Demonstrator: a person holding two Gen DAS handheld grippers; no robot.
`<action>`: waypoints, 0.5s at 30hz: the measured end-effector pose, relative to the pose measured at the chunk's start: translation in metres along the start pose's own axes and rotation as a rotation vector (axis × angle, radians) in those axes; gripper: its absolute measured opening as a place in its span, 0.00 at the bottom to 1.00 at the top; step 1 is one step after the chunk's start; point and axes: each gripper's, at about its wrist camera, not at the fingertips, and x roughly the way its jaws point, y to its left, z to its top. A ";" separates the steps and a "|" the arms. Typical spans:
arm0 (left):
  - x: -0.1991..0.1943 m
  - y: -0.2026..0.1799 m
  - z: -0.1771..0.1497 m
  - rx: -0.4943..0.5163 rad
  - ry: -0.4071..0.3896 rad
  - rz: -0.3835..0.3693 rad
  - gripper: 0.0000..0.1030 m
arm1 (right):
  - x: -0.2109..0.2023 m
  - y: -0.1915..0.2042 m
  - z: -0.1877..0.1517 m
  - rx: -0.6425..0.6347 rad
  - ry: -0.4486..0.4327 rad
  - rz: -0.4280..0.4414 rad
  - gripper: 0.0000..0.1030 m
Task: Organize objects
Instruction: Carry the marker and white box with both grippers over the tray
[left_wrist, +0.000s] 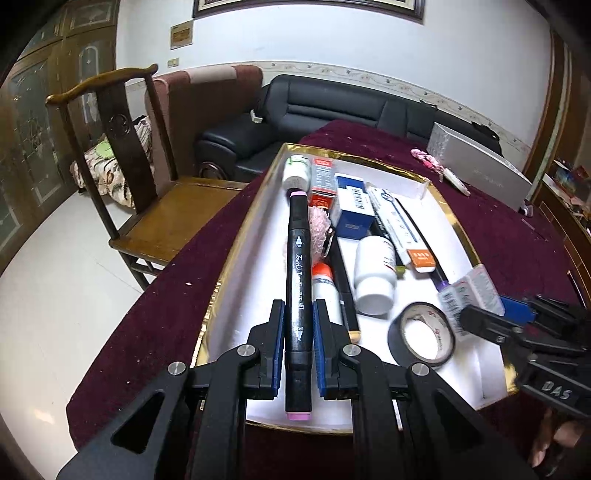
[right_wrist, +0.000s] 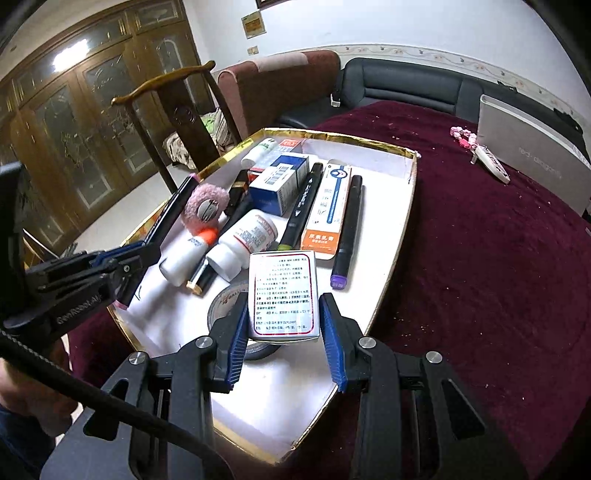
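A shallow white tray with a gold rim (left_wrist: 240, 236) (right_wrist: 402, 206) sits on the maroon tablecloth and holds several items. My left gripper (left_wrist: 298, 306) is shut on a black marker with pink caps (left_wrist: 297, 258), held lengthwise above the tray's left side; it shows at the left of the right wrist view (right_wrist: 173, 206). My right gripper (right_wrist: 283, 299) holds a small white medicine box with printed text (right_wrist: 282, 295) between its blue pads, over a roll of black tape (right_wrist: 225, 302) (left_wrist: 421, 334). The box also shows in the left wrist view (left_wrist: 472, 291).
In the tray lie white bottles (left_wrist: 373, 273), a blue and white box (left_wrist: 351, 206), an orange and white tube box (right_wrist: 328, 210), black markers (right_wrist: 347, 229) and a pink fluffy toy (right_wrist: 205, 206). A silver box (right_wrist: 532, 155) and pink keychain (right_wrist: 463, 134) lie beyond. A wooden chair (left_wrist: 122, 147) stands left.
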 end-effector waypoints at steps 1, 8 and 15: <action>-0.002 -0.005 -0.001 0.014 -0.004 -0.007 0.11 | 0.001 0.001 -0.001 -0.006 0.002 -0.008 0.34; -0.004 -0.033 -0.003 0.087 0.004 -0.059 0.11 | 0.010 -0.003 -0.003 -0.012 0.030 -0.028 0.34; 0.007 -0.036 -0.006 0.105 0.056 -0.061 0.11 | 0.010 0.001 -0.006 -0.031 0.032 -0.039 0.34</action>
